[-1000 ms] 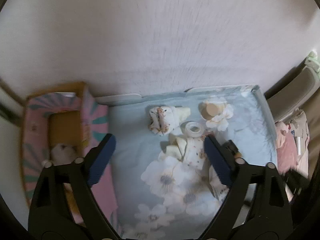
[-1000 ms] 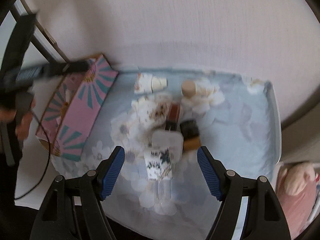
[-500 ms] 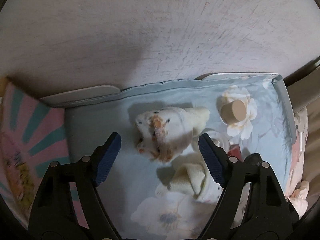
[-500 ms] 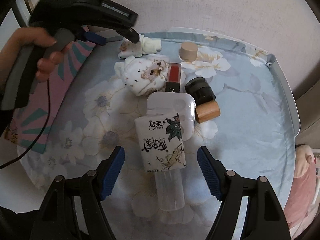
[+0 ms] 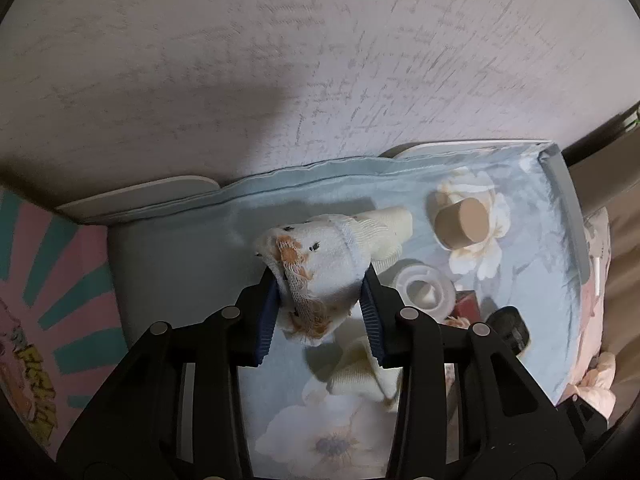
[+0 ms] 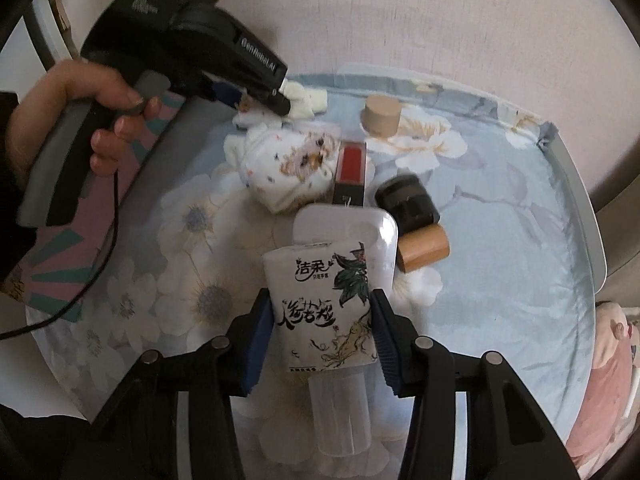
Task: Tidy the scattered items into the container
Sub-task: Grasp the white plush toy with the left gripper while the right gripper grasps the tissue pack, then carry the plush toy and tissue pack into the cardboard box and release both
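Observation:
My left gripper [image 5: 320, 304] is shut on a white rolled sock with orange marks [image 5: 316, 260] at the far side of the flowered table. In the right wrist view the left gripper [image 6: 276, 98] pinches that sock [image 6: 304, 100] beside the pink and teal box [image 6: 80, 216]. My right gripper [image 6: 320, 332] is shut on a white tissue pack with black print [image 6: 324, 304], which lies over a clear plastic case [image 6: 348, 228] and a clear tube [image 6: 340, 416].
A second patterned sock roll [image 6: 288, 168], a red and black box [image 6: 352, 172], a black jar [image 6: 408, 204], a wooden cylinder [image 6: 424, 252], a beige cap [image 6: 382, 114] and a tape roll [image 5: 424, 290] lie on the tablecloth. A wall stands behind the table. Pink fabric [image 6: 608, 380] lies at the right.
Both grippers have closed: the left onto the rolled sock after moving in on it, the right onto the tissue pack after moving closer.

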Demonstrator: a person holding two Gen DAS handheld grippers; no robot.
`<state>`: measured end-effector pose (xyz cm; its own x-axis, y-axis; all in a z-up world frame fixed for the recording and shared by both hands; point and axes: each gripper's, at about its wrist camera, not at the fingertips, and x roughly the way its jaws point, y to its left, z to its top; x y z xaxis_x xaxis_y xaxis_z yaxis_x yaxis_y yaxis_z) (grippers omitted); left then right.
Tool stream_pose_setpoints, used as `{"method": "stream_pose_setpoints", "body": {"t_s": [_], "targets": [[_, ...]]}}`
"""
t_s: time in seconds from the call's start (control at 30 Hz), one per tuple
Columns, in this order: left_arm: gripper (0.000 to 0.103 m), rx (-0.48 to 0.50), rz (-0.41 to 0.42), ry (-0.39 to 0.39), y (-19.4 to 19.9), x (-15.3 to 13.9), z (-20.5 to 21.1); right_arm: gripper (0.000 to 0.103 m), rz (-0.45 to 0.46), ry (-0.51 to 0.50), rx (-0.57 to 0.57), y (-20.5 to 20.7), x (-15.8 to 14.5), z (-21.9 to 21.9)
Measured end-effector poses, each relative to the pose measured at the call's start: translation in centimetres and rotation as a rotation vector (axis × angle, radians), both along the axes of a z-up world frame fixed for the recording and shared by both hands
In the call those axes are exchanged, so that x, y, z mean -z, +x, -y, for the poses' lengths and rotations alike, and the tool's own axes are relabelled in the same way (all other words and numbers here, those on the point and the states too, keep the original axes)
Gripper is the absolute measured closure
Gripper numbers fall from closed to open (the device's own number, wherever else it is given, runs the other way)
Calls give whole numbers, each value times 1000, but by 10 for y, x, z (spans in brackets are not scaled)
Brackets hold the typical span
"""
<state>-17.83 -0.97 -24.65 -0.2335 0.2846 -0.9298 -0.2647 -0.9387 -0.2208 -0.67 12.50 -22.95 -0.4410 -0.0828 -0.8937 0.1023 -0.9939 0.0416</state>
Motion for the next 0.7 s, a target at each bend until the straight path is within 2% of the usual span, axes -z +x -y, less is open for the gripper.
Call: {"method": "stream_pose_setpoints", "body": {"t_s": [0.27,0.43,0.7], "targets": [[69,-9,-35,26,10,-27,12,59,-34,-11,17,-4,-15,-3],[69,-31,-53,40,20,-56,16,59,-43,-17,9,-5,-22,-4],[69,-32,-117,42,62,-109,18,59,-55,-33,-30,-6,-44,-8]]}}
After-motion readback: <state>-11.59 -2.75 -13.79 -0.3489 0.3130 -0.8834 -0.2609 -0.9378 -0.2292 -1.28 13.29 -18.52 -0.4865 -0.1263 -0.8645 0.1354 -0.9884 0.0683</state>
